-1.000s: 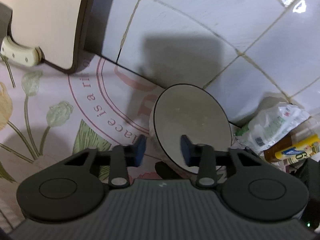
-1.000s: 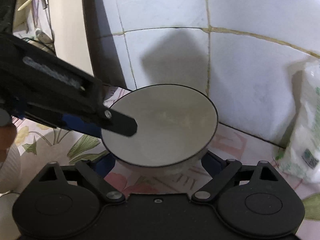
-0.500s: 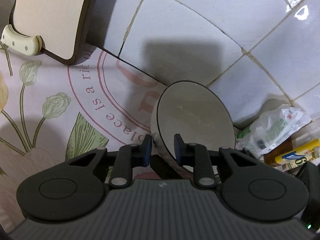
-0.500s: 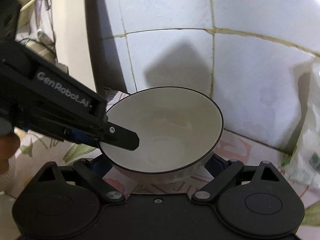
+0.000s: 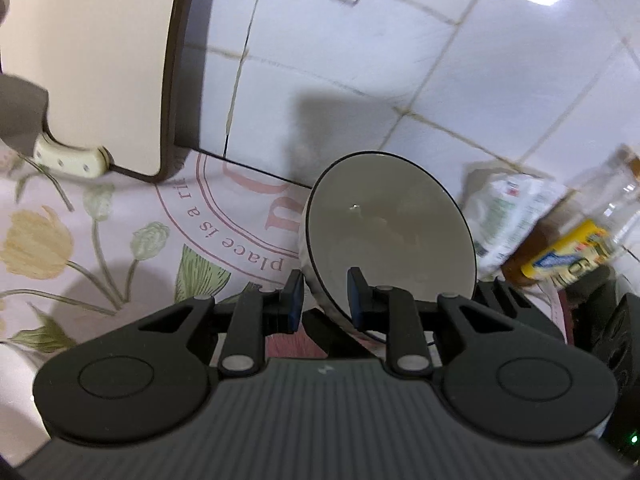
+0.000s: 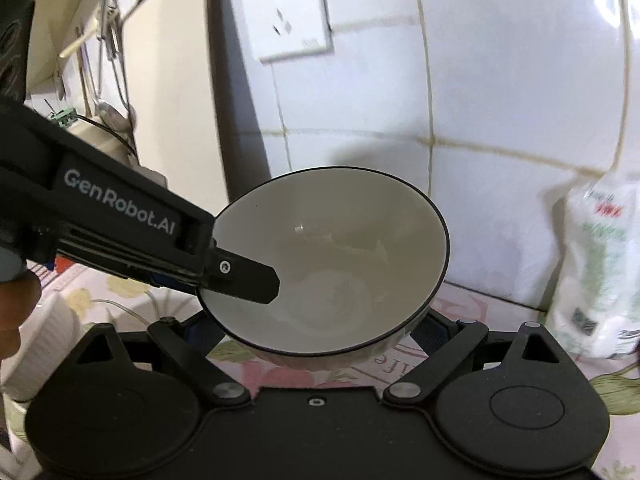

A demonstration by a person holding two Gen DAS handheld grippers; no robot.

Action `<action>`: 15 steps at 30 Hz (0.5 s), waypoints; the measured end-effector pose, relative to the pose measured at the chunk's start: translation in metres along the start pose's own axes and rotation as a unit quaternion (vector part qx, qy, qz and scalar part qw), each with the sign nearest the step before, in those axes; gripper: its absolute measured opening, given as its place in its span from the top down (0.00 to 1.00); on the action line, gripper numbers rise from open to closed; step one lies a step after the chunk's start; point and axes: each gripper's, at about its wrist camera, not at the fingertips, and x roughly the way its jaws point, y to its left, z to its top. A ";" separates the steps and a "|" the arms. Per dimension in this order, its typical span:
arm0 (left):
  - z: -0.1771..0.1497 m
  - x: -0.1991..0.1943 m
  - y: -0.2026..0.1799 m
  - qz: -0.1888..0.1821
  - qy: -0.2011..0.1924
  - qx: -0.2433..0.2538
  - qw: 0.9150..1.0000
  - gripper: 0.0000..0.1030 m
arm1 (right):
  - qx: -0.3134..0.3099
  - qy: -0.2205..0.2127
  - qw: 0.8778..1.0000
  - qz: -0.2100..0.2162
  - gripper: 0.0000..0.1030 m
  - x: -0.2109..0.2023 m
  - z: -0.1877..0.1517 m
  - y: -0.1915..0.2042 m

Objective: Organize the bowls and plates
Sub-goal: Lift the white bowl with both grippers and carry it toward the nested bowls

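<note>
A white bowl with a thin dark rim (image 5: 388, 232) (image 6: 340, 264) is held tilted above the flowered tablecloth (image 5: 80, 248), close to the tiled wall. My left gripper (image 5: 323, 300) is shut on the bowl's rim, one finger inside and one outside; its finger (image 6: 240, 270) shows in the right wrist view reaching over the left rim. My right gripper (image 6: 316, 328) spreads wide beneath the bowl, its fingers mostly hidden under the bowl on either side; whether they touch the bowl cannot be seen.
A cutting board (image 5: 92, 60) leans on the wall at left with a knife handle (image 5: 68, 156) beside it. A plastic bag (image 5: 504, 216) (image 6: 600, 272), a yellow packet (image 5: 568, 256) and a glass bottle (image 5: 624, 192) crowd the right. A wall socket (image 6: 288, 12) is above.
The left gripper closed on the bowl's rim and lifted the bowl off the cloth. Both views have risen, showing more wall and the socket.
</note>
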 end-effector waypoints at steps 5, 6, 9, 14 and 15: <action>-0.003 -0.042 -0.011 -0.008 -0.001 0.022 1.000 0.79 | -0.004 -0.014 1.000 -0.012 0.05 -0.033 0.008 0.027; -0.004 -0.051 -0.013 -0.010 -0.002 0.027 1.000 0.79 | -0.005 -0.017 1.000 -0.016 0.05 -0.043 0.011 0.032; -0.008 -0.079 -0.012 -0.015 -0.001 0.030 0.999 0.79 | -0.007 -0.023 0.999 -0.024 0.05 -0.062 0.016 0.053; -0.017 -0.131 -0.008 -0.021 -0.013 0.045 0.999 0.79 | 0.002 -0.040 0.999 -0.034 0.05 -0.100 0.027 0.089; -0.018 -0.141 -0.007 -0.021 -0.012 0.049 0.999 0.79 | 0.000 -0.044 0.998 -0.036 0.05 -0.106 0.028 0.096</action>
